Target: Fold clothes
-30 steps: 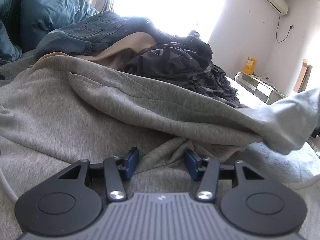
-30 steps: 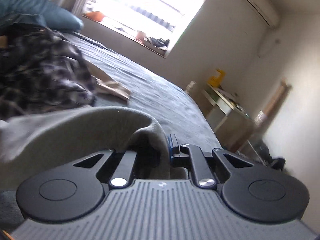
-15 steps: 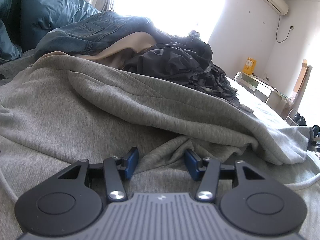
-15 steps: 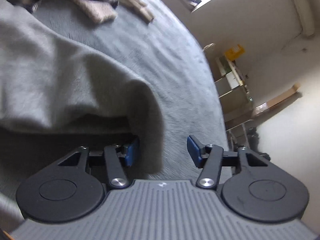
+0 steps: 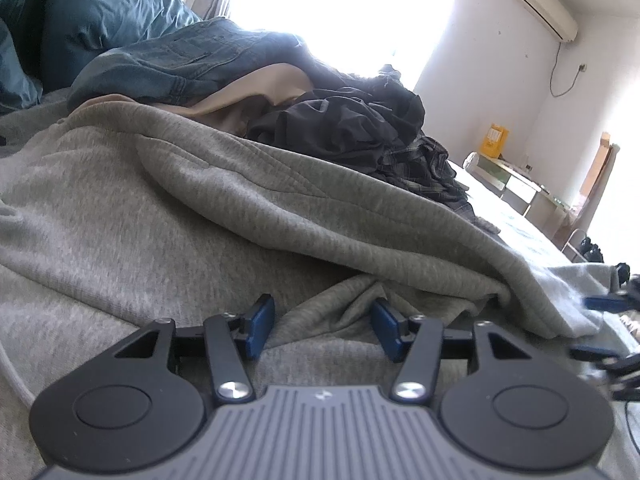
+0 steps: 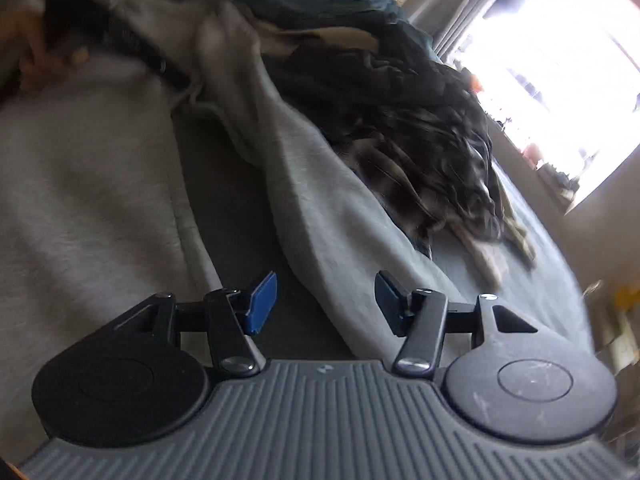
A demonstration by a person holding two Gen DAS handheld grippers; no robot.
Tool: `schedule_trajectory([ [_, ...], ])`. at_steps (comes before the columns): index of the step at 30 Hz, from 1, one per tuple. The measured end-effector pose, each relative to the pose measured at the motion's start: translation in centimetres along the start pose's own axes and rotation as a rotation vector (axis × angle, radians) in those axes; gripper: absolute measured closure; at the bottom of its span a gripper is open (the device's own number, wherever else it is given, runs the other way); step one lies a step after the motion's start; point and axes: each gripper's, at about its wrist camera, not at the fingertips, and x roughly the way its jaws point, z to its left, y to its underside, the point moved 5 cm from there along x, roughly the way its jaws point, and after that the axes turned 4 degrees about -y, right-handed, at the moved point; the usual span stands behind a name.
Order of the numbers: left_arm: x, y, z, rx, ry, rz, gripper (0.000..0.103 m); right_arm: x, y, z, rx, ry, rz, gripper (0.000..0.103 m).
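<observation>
Blurring right view hides clothes pile [image 6: 420,128] detail. Grey sweatshirt [image 5: 240,200] rumpled, sleeve folded across, on bed [image 6: 532,264]. Left gripper [image 5: 323,326] wide, straddling fold, unpinched. Right gripper [image 6: 326,298] wide, empty.

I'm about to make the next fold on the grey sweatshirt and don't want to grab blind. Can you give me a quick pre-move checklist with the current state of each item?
1. Left gripper free of cloth: cannot tell; its jaws are opening astride a bunched ridge of the grey sweatshirt.
2. Right gripper empty: ok; pads apart, nothing pinched, the sweatshirt's folded flap lies below.
3. Sweatshirt flat: not ok; a thick fold crosses it and wrinkles gather near the left gripper.
4. Other clothes clear: not ok; the plaid garment lies against the flap's far edge.
5. Right view sharp: not ok; blurred.
</observation>
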Motion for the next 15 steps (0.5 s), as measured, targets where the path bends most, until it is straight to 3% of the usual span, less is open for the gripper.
schedule_trajectory([
  [1,0.0,0.0,0.0,-0.001,0.001,-0.001,0.048,0.9,-0.3,0.2,-0.018,0.010,0.012,0.053],
  [3,0.0,0.0,0.0,-0.003,0.003,-0.002,0.048,2.2,-0.7,-0.3,-0.024,0.003,0.043,0.080],
  [5,-0.1,0.0,0.1,-0.011,0.009,-0.006,0.048,3.3,-1.2,-0.9,-0.029,0.001,0.063,0.097],
  [12,-0.1,0.0,0.4,-0.025,0.020,-0.010,0.048,0.7,-5.2,-7.4,0.086,0.112,-0.066,0.099],
  [15,-0.2,0.1,0.4,-0.027,0.023,-0.011,0.048,2.4,-6.5,-10.7,0.109,0.157,-0.076,0.100],
])
